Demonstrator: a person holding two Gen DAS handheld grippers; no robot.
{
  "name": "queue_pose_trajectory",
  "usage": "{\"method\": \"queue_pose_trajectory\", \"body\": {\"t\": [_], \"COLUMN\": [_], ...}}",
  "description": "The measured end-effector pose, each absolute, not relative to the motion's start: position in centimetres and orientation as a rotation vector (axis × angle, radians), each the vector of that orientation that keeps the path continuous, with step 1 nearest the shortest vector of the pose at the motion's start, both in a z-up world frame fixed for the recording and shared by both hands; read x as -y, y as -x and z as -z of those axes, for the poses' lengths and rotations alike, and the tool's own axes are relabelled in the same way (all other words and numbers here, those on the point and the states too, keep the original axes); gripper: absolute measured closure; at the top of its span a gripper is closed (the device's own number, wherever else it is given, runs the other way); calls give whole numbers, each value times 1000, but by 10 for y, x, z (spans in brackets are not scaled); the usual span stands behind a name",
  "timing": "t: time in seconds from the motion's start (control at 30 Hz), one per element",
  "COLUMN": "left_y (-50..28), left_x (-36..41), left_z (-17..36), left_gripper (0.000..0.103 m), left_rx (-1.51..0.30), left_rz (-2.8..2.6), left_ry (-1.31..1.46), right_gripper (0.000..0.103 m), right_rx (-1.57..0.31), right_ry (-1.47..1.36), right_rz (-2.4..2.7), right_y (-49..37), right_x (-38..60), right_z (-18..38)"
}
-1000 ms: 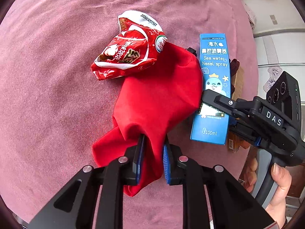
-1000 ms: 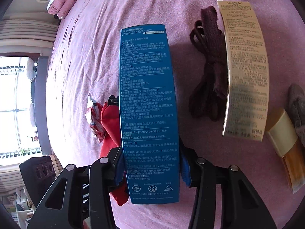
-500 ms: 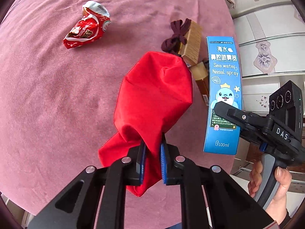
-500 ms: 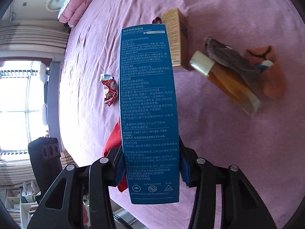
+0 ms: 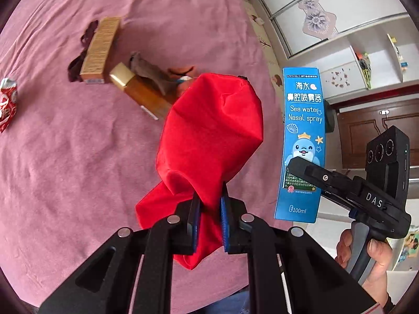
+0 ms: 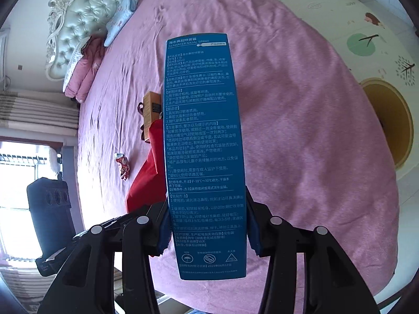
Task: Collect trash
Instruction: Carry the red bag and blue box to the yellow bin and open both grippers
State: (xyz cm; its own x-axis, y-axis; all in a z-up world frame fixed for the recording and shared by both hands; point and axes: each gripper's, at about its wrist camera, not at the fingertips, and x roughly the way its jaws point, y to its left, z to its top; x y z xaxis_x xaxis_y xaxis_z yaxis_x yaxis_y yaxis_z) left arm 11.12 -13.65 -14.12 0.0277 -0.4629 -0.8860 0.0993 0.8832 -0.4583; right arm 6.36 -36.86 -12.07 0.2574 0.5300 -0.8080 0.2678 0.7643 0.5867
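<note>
Left gripper (image 5: 209, 225): jaws clenched on a bunched fold of the red cloth bag (image 5: 209, 136), which hangs clear of the pink bedspread (image 5: 78, 170) at its near edge. The grip takes fabric only, near one end; the bulk of the bag bulges out beyond the pads.

Right gripper (image 6: 207, 230): clamped across the lower part of the blue nasal spray box (image 6: 204, 144), held upright to the right of the bag. A hand (image 5: 366, 256) holds that gripper's handle.

Remaining on the bedspread: red snack wrapper (image 5: 6, 102) at far left; tan carton (image 5: 100, 48) over a dark cord (image 5: 77, 65); amber bottle (image 5: 141, 94) beside a grey-brown rag (image 5: 152, 72), all well apart from both grippers.

Risks, as judged:
- The box is gripped low, with most of its length above the pads. A knock could pivot it or crush the card.
- The bag is pinched by a fold. Slack cloth could slide out, or the mouth may stay closed when the box is offered to it. Where the mouth lies cannot be told.
- Wrapper and carton could be overlooked.

Differences between views: the left wrist view shows the box front, the hand, the bottle and rag. The right wrist view shows the box's printed back, the headboard (image 6: 78, 18), pillows, window and a patterned floor mat (image 6: 379, 39); bottle and rag are hidden behind the box.
</note>
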Motion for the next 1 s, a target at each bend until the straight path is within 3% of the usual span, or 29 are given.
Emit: {"method": "queue_pose_trajectory", "body": {"t": [0.5,1.0], "left_y": [-121,-146], "left_x": [352,488], "left_z": [149,186], "left_gripper": [90,90], "left_rx": [-1545,-1588], "left_rz": [687,770], "left_ry": [83,-90], "right_gripper": [57,57], "right_rx": [-1200,-1158], "right_ry": [-973,-1073], "right_rz": [74,243], "right_y": [6,12], "right_x": [552,663], "right_z": [138,183]}}
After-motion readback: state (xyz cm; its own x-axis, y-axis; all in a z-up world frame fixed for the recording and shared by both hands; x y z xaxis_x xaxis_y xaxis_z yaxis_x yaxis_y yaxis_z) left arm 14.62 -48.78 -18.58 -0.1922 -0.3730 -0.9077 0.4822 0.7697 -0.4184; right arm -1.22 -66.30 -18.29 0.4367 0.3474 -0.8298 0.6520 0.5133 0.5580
